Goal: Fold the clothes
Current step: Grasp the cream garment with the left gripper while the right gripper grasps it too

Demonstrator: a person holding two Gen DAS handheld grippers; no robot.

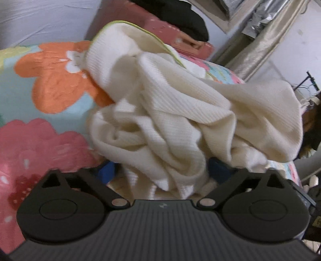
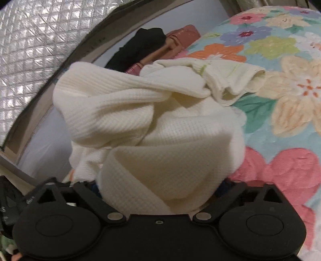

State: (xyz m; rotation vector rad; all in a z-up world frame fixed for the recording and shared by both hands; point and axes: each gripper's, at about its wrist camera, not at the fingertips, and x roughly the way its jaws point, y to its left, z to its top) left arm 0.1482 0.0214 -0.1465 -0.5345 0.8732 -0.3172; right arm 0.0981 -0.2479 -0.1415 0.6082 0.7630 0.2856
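A cream waffle-knit garment [image 1: 180,112] with a thin green-edged hem lies bunched over a floral bedspread [image 1: 50,84]. My left gripper [image 1: 162,170] is right at its near folds; cloth hangs between the blue fingertips [image 1: 105,172] and hides the gap. In the right wrist view the same garment [image 2: 152,124] is heaped up, and my right gripper [image 2: 158,190] has a thick fold draped between its fingers, which are almost fully hidden. The garment's sleeve end [image 2: 240,80] lies farther out on the bedspread [image 2: 280,100].
A pink case [image 1: 180,38] with a black garment [image 1: 180,18] on it lies at the far edge of the bed; both show in the right wrist view [image 2: 180,38]. A silver quilted panel [image 2: 30,50] and a curtain [image 1: 260,40] stand beyond.
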